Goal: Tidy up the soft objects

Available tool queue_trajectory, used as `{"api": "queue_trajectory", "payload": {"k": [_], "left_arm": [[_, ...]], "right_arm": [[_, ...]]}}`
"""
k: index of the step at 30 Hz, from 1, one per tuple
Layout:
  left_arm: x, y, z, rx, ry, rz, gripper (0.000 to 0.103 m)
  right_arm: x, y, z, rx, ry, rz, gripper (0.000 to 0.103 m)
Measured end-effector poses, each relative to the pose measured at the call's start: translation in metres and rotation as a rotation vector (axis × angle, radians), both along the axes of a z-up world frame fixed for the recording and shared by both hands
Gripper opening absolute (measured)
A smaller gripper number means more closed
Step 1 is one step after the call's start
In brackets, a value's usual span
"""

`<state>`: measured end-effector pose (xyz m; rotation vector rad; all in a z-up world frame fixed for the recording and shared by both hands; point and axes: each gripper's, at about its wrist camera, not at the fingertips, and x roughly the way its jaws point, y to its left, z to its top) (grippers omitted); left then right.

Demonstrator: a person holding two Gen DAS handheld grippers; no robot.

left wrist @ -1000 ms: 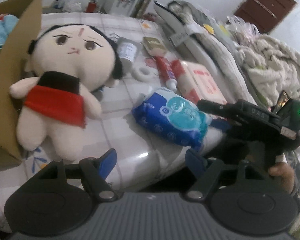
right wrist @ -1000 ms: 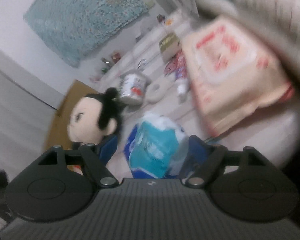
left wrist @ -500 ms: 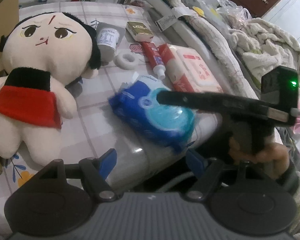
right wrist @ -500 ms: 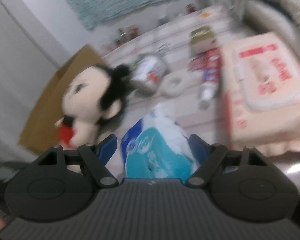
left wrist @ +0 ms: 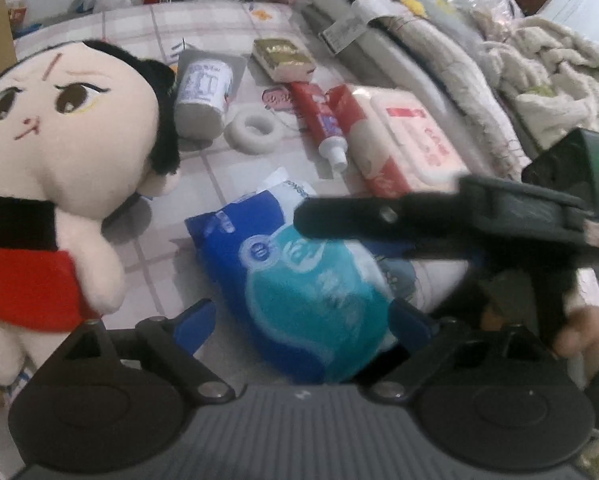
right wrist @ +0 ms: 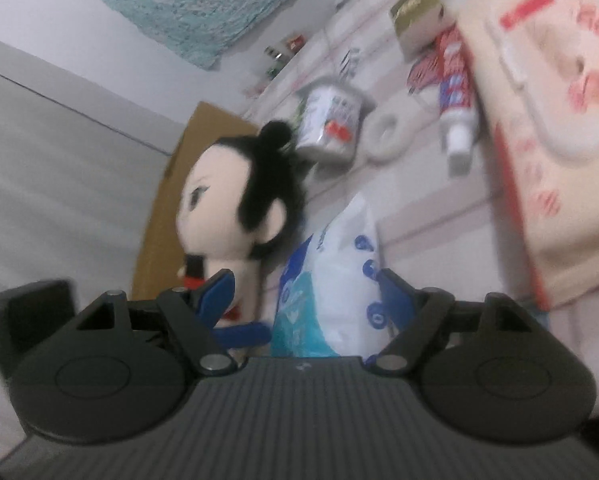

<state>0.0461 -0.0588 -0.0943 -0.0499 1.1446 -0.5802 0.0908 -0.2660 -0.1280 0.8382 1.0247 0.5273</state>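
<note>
Holding a gripper in each hand, we have both aimed at the blue tissue pack (left wrist: 299,280), which lies on the checked tablecloth (left wrist: 203,32). Our left gripper (left wrist: 301,320) has its jaws opening, and the near end of the pack sits between the blue fingertips (left wrist: 197,324) with a clear gap on each side. Our right gripper (right wrist: 305,292) comes at the pack from its other side, jaws spread; the pack's white and blue end (right wrist: 339,280) stands between the fingers, and blur keeps us from telling whether the right-hand pad touches it. In the left wrist view the right gripper's dark body (left wrist: 459,216) reaches over the far edge of the pack, with our hand (left wrist: 579,328) wrapped around its handle.

Left of the pack lies the plush doll (left wrist: 59,160) in a red skirt, near but not touching it. Beyond the pack are a white ring (left wrist: 253,130), a small white can (left wrist: 203,100) on its side, a red toothpaste tube (left wrist: 323,124) and a pink wet-wipes pack (left wrist: 411,140). A cardboard box (right wrist: 171,208) stands behind the doll, and piled bedding (left wrist: 539,64) lies to the right of the wipes.
</note>
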Motion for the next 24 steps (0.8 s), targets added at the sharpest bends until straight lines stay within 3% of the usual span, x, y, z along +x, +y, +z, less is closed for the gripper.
{"api": "queue_trajectory", "payload": {"k": [4,7,17,24], "left_arm": [[0.003,-0.009,-0.006,0.043,0.000,-0.002,0.097],[0.003,-0.017,-0.008,0.079,-0.028,-0.015,0.099],[0.008,-0.033,-0.008,0.158,-0.036,0.020,0.098],[0.010,-0.017,-0.004,0.106,-0.006,0.104,0.103]], "right_arm": [[-0.005,0.001,-0.006,0.083,0.030,0.019,0.079],[-0.005,-0.004,-0.006,0.085,0.046,0.001,0.079],[-0.018,-0.038,0.087,-0.221,-0.227,-0.076,0.079],[-0.032,-0.061,0.102,-0.250,-0.279,-0.126,0.081]]}}
